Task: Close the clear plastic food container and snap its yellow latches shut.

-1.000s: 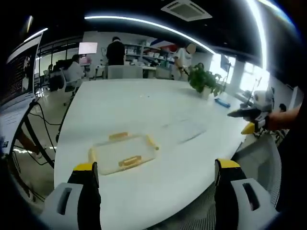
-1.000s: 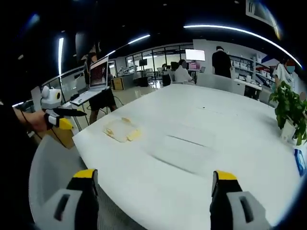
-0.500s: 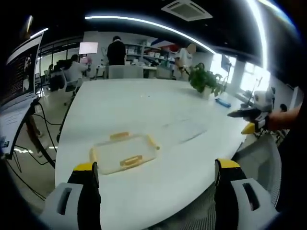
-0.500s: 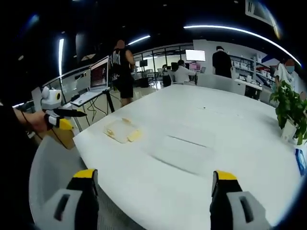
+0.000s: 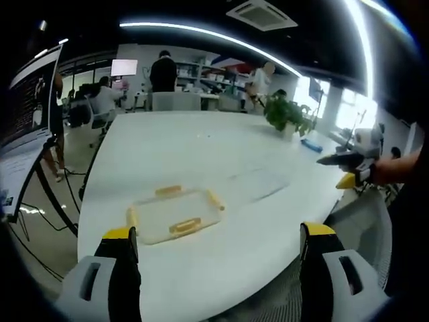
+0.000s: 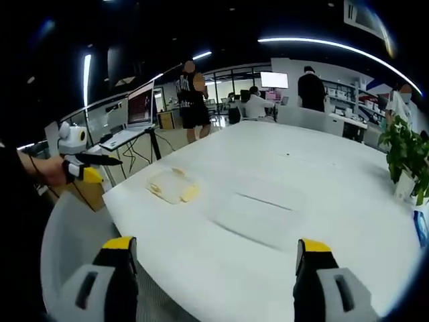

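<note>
A clear plastic container point(image 5: 175, 214) with yellow latches lies on the white table point(image 5: 188, 154), ahead of my left gripper point(image 5: 218, 245), which is open and held short of the table's edge. A clear flat lid point(image 5: 258, 183) lies to the right of it. In the right gripper view the container point(image 6: 172, 186) sits far left and the lid point(image 6: 258, 209) lies ahead of my open right gripper point(image 6: 213, 258). My right gripper point(image 5: 345, 166) shows at the right of the left gripper view, and my left gripper point(image 6: 87, 166) at the left of the right gripper view, each held by a hand.
A potted plant point(image 5: 285, 113) stands at the table's far right, with a blue item point(image 5: 310, 142) near it. A grey chair point(image 6: 74, 235) is by the table's near edge. A person point(image 6: 193, 100) walks past a laptop stand point(image 6: 134, 111). Others stand by desks point(image 5: 163, 70) at the back.
Both grippers stay still and open. The person in the background has walked further along behind the laptop stand.
</note>
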A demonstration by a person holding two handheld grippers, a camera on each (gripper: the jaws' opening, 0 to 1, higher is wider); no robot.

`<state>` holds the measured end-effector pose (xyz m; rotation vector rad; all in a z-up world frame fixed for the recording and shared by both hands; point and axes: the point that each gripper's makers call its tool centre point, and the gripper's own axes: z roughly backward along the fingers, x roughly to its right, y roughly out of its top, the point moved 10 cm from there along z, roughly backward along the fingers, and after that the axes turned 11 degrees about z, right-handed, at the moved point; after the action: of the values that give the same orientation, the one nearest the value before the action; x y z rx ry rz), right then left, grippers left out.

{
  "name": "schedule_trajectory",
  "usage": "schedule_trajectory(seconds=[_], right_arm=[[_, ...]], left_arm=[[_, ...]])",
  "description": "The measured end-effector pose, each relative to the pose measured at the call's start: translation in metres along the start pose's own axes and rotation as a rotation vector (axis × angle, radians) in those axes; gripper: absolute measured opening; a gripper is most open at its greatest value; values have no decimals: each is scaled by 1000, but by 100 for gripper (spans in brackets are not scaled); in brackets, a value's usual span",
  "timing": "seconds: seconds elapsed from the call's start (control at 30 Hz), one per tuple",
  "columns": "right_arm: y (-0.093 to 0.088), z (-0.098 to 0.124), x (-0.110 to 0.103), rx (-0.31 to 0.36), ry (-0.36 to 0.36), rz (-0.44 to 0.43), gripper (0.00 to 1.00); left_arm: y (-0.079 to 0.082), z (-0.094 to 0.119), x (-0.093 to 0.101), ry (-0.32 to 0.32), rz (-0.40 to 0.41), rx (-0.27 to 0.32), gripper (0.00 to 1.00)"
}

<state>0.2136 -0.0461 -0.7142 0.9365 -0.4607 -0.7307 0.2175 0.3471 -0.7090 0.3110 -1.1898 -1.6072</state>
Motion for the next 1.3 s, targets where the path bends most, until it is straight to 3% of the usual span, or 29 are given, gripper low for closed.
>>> schedule_trajectory(seconds=[0.47, 1.0, 1.3], right_arm=[[8, -9, -4, 9, -1, 12, 100], [25, -35, -15, 9, 24, 31, 99], [32, -53, -18, -1, 45, 47, 99]], left_arm=[[0, -1, -8, -19, 1, -10, 99], [6, -3, -37, -37, 5, -10, 99], [1, -6, -56, -53, -6, -42, 99]])
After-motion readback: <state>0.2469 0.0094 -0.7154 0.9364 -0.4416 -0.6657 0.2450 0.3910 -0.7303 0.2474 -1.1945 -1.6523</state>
